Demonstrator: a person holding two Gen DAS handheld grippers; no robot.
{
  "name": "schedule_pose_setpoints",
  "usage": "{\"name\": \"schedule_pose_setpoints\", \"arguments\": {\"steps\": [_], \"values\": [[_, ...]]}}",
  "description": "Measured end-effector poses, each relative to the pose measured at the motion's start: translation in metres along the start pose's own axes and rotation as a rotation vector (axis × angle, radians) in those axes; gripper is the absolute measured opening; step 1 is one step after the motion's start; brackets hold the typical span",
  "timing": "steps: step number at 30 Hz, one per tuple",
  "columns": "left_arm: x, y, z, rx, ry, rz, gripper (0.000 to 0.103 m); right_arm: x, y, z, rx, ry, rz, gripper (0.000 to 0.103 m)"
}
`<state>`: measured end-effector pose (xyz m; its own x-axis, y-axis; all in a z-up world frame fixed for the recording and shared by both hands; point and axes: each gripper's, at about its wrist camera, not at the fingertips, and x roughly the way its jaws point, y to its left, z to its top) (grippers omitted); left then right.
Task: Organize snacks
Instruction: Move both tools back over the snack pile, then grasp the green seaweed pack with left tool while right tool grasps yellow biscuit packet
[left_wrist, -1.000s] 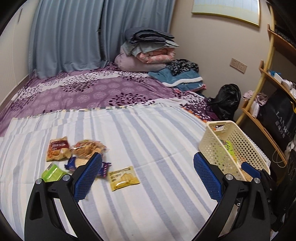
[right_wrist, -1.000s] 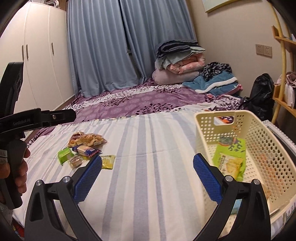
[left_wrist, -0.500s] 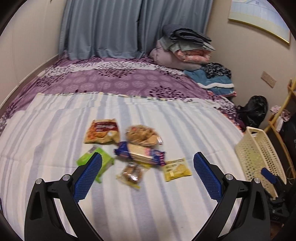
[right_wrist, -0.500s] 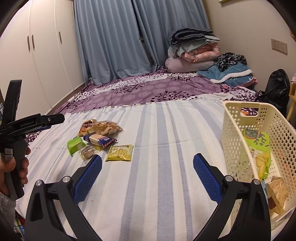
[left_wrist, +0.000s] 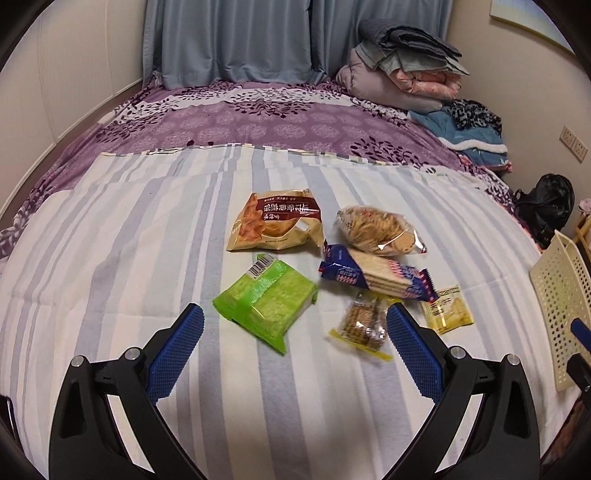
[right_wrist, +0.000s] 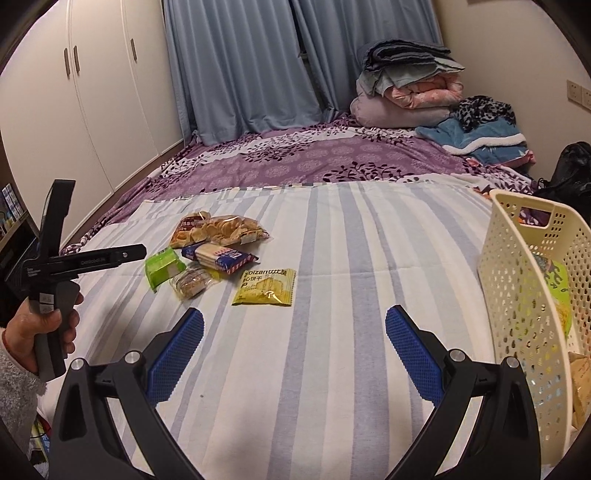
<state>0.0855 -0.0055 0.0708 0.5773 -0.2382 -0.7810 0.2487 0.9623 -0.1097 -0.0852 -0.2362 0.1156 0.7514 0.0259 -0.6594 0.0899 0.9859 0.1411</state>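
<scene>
Several snacks lie on the striped bed sheet: a green packet (left_wrist: 266, 302), a brown chips bag (left_wrist: 277, 220), a clear bag of crackers (left_wrist: 378, 232), a blue cracker pack (left_wrist: 376, 277), a small clear cookie pack (left_wrist: 364, 325) and a yellow sachet (left_wrist: 447, 310). My left gripper (left_wrist: 294, 332) is open and empty, just short of the green packet. My right gripper (right_wrist: 294, 332) is open and empty, just short of the yellow sachet (right_wrist: 266, 287). The cream basket (right_wrist: 524, 295) stands at the right with snacks inside.
Folded blankets (right_wrist: 410, 88) and a blue towel (right_wrist: 487, 136) lie at the bed's far right. A black bag (left_wrist: 546, 203) sits on the floor past the bed. White wardrobe doors (right_wrist: 92, 92) stand at the left. The left gripper's handle (right_wrist: 55, 266) shows in the right wrist view.
My left gripper has swung left from the basket to the snack pile and come close over it. My right gripper has moved left away from the basket toward the yellow sachet.
</scene>
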Motion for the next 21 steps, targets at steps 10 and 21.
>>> {"name": "schedule_pose_setpoints", "arguments": {"steps": [10, 21], "values": [[0.057, 0.012, 0.0, 0.099, 0.114, -0.006, 0.1, 0.026, 0.015, -0.003, -0.019, 0.077, 0.022, 0.098], [0.081, 0.025, 0.004, 0.096, 0.133, 0.001, 0.1, 0.056, 0.029, -0.006, -0.051, 0.135, 0.024, 0.098]]}}
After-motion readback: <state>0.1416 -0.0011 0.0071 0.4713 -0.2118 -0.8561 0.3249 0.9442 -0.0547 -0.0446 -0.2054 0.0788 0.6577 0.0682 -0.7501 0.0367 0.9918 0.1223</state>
